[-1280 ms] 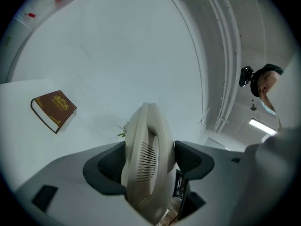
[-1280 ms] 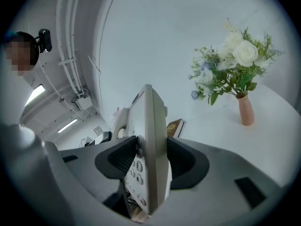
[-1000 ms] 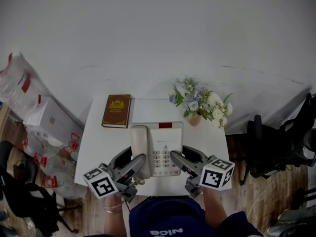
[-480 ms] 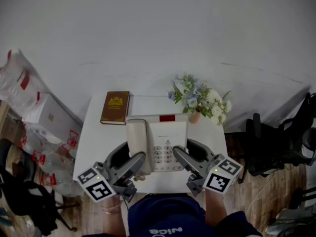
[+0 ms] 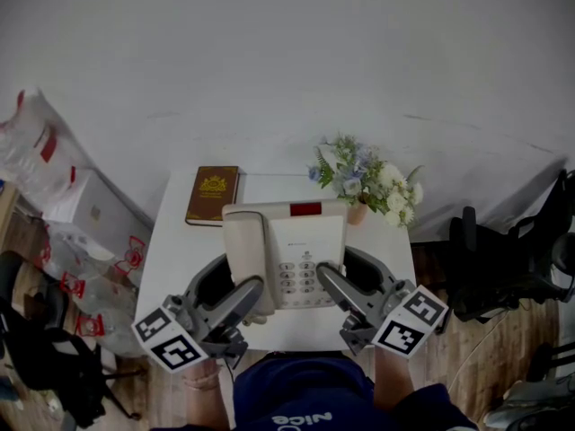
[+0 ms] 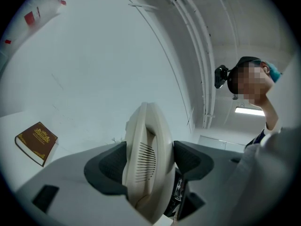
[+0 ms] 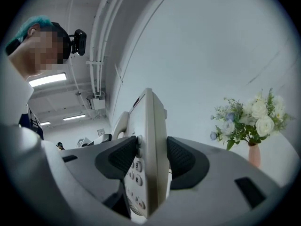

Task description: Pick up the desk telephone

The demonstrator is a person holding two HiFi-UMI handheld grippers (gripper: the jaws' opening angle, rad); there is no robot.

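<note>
The cream desk telephone (image 5: pixel 289 250) hangs in the air above the white table (image 5: pixel 180 263), handset on its left side, keypad and a red display window facing up. My left gripper (image 5: pixel 241 278) is shut on the handset side; in the left gripper view both dark pads press the ribbed handset end (image 6: pixel 143 161). My right gripper (image 5: pixel 336 268) is shut on the keypad side; in the right gripper view its pads clamp the phone's edge (image 7: pixel 153 140) next to the number keys. Both grippers point away from me, roughly level.
A brown book (image 5: pixel 214 195) lies at the table's back left, and a small vase of flowers (image 5: pixel 364 180) stands at the back right. Plastic bags and a white box (image 5: pixel 90 214) sit on the floor to the left. A black chair (image 5: pixel 503 268) stands to the right.
Both grippers have risen together with the telephone, which now looks larger and closer to the head camera. The grip on both sides is unchanged; book and flowers stayed put.
</note>
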